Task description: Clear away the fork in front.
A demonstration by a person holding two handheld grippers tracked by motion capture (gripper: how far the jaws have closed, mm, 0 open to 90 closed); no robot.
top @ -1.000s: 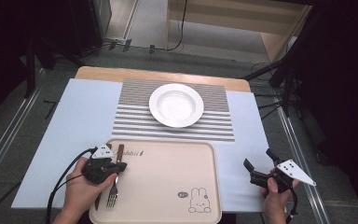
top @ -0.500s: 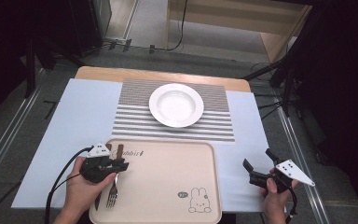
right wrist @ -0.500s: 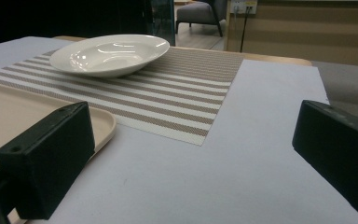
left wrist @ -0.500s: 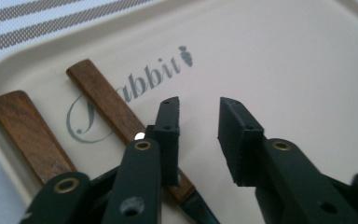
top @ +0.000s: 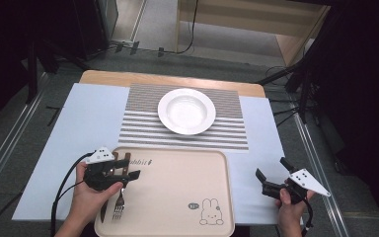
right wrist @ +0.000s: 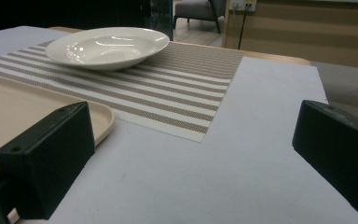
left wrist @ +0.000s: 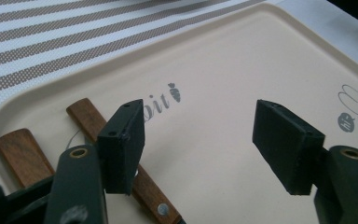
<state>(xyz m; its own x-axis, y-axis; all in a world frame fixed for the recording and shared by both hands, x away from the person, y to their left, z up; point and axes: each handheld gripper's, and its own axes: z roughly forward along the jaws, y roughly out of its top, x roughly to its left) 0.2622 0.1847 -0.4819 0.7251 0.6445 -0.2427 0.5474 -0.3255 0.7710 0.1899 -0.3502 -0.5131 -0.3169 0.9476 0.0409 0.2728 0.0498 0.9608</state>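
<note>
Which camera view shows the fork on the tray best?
The high view: the fork lies on the tray's left side, tines visible below the left gripper. The left gripper view gives only two wooden handles; which is the fork's is unclear.

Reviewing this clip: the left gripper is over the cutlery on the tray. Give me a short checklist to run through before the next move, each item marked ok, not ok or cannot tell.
1. left gripper jaws apart: ok, they have just been opening and nothing is pinched between them.
2. Cutlery at rest: ok, the fork and the knife lie flat at the left end of the tray, wooden handles side by side.
3. Left jaws lined up on a handle: cannot tell, one pad hangs over the fork handle, contact unclear.
4. plate free: ok, empty on the striped placemat.
5. right gripper out of the way: ok, open beside the tray over the white sheet.
</note>
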